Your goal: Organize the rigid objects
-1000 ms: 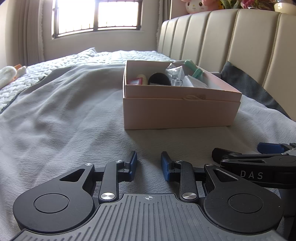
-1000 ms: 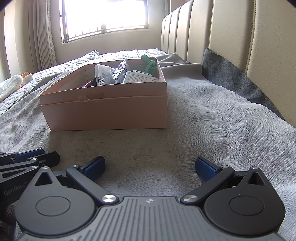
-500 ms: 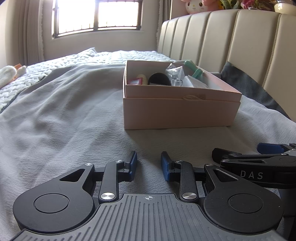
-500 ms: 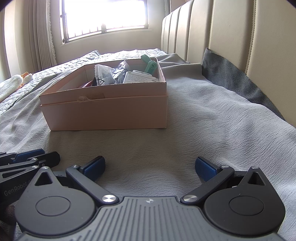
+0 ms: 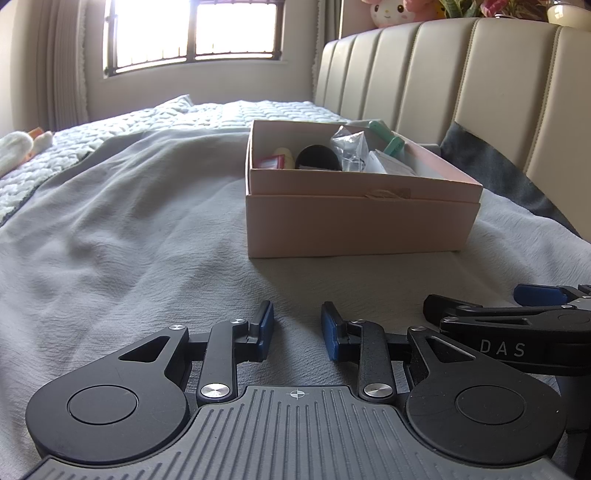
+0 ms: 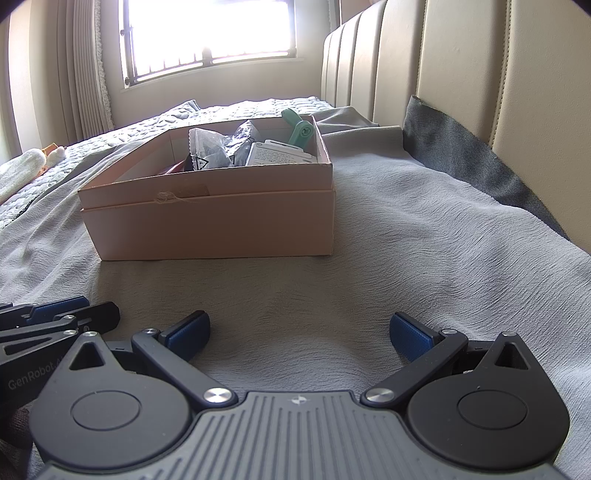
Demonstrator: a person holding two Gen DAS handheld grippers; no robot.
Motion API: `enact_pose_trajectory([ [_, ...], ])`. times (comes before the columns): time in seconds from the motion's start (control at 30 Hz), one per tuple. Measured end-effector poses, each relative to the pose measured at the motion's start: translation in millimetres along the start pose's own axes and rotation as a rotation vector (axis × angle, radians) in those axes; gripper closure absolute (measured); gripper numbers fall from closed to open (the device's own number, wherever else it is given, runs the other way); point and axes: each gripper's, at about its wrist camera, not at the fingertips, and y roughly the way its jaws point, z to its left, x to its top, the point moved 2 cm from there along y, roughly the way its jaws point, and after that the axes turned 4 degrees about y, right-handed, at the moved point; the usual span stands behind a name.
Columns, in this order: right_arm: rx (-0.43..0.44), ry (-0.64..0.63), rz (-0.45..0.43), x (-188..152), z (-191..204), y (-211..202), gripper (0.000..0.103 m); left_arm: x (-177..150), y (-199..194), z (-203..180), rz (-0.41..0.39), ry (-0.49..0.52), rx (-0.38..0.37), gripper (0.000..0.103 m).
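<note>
A pink cardboard box sits on the grey bedspread ahead; it also shows in the right wrist view. Inside it are a black round object, a red packet, crinkled clear bags, a white carton and a green plastic piece. My left gripper rests low on the bed, its jaws a narrow gap apart and empty. My right gripper is wide open and empty, beside the left one.
A padded beige headboard runs along the right with a dark grey cloth at its foot. A window is at the far wall. A white plush toy lies far left on the quilt.
</note>
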Motion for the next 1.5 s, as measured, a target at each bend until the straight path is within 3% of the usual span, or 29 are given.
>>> enact_pose_trajectory([
  [1.5,0.000,0.000,0.000,0.0,0.0,-0.1,0.000,0.1,-0.5,-1.5,0.004,0.012,0.003,0.072],
])
